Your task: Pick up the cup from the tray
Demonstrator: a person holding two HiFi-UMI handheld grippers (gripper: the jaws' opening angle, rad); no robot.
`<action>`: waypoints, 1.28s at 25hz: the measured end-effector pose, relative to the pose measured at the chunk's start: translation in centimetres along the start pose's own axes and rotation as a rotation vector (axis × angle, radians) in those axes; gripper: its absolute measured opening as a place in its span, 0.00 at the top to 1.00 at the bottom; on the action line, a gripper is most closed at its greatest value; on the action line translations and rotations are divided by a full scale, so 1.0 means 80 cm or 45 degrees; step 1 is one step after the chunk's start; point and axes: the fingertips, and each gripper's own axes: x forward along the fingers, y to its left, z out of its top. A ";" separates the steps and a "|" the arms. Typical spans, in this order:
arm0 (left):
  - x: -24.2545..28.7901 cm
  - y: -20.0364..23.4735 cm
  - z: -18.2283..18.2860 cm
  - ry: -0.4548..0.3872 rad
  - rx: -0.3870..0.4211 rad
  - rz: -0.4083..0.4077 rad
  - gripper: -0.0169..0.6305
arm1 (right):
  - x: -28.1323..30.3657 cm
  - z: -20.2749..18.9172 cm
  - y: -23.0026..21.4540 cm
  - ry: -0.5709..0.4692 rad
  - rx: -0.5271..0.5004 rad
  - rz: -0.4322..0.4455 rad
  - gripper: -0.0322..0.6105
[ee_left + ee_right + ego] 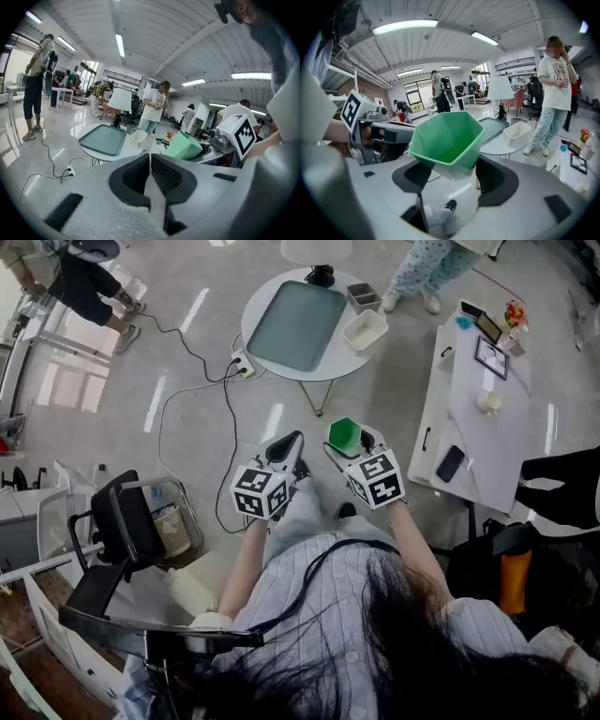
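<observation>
- Cup: glossy green plastic with a faceted, six-sided rim, tapering to a paler base.
- Tray: smooth grey-green rounded rectangle on a round white worktop.
- Right tongs: jaws narrowed onto the cup's base. In the head view the cup is held well apart from the tray, at the tray's 6 o'clock.
- Left tongs: ribbed black pads pressed together.

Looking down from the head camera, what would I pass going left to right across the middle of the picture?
Black office chair → left gripper → green cup → black phone, lying on the long white table.
</observation>
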 end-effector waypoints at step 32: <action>-0.097 -0.143 -0.089 -0.070 0.014 0.116 0.95 | -0.169 -0.145 0.083 0.048 -0.090 0.142 0.50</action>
